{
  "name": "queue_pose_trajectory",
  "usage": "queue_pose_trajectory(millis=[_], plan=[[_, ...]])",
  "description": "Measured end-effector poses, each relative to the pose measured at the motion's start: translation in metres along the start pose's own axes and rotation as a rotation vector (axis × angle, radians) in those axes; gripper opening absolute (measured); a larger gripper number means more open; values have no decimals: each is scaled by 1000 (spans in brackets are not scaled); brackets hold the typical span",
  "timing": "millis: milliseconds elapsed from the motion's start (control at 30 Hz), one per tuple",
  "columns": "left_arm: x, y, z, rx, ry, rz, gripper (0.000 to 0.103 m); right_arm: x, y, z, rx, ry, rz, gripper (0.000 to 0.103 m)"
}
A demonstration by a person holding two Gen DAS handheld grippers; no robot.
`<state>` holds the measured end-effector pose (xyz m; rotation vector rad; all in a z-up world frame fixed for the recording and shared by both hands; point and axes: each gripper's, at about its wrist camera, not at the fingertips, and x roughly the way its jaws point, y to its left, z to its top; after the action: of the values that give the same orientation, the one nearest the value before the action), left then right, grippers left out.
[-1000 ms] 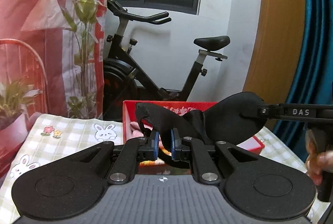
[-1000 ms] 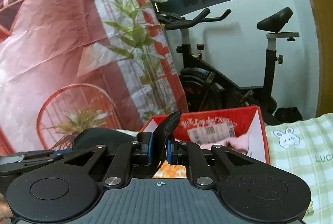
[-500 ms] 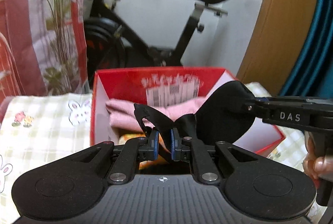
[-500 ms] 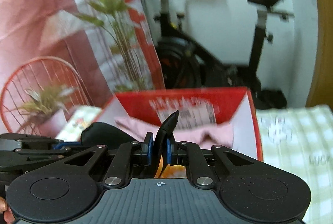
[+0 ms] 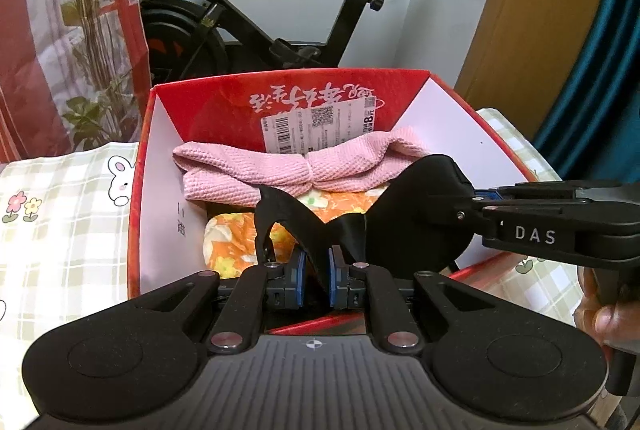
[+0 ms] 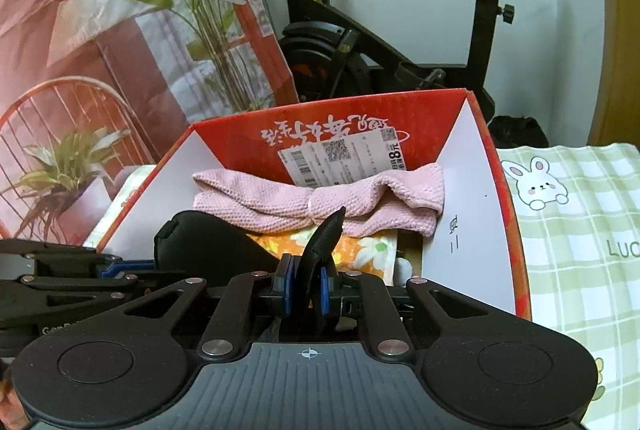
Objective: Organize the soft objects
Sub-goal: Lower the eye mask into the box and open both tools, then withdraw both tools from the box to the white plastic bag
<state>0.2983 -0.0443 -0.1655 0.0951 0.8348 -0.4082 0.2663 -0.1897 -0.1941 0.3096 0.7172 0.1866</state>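
Observation:
A black padded eye mask (image 5: 420, 214) hangs stretched between both grippers, just above the near end of an open red box (image 5: 288, 78). My left gripper (image 5: 316, 262) is shut on the mask's left edge. In the left wrist view the right gripper (image 5: 474, 196) comes in from the right, clamped on the other lobe. In the right wrist view my right gripper (image 6: 308, 278) pinches a black fold of the eye mask (image 6: 208, 242), and the left gripper (image 6: 120, 266) holds its far lobe. Inside the red box (image 6: 332, 106) lie a pink towel (image 6: 312, 202) and an orange floral cloth (image 6: 360, 242).
The box stands on a green checked tablecloth (image 6: 580, 230) with bunny prints. Behind it are an exercise bike (image 5: 240, 30), a red plant-print backdrop (image 6: 100, 30) at the left and a wooden door (image 5: 540, 10) at the right. A hand (image 5: 604, 318) grips the right tool.
Both grippers have come forward and down and tipped toward the red box, which now fills the middle of both views. The eye mask stays clamped between them.

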Motion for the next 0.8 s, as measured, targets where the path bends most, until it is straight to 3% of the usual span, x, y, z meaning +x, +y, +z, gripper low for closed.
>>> queue_pose_trajectory(millis=[133,200,267,333,467,567,633,800], plan=[[-2,-1,0,16,-8,5,14,-4,5,-1,-41,-6,-40,20],[-6,-2,0,22,-16,12,25,-7,7,-2,-73,-16,-75,27],[-12,-3,0,22,-37,21,58,-13,9,-2,-106,-32,-121,30],[-21,-1,0,20,-72,33,70,-19,10,-2,-124,-52,-149,46],[-38,2,-1,5,-124,28,91,-35,11,-5,-134,-102,-186,66],[-49,2,-3,-11,-154,43,96,-44,13,-7,-140,-121,-198,80],[-55,2,-6,-19,-158,47,98,-51,16,-10,-146,-137,-203,95],[-66,4,-16,-54,-162,57,99,-66,21,-18,-146,-170,-198,102]])
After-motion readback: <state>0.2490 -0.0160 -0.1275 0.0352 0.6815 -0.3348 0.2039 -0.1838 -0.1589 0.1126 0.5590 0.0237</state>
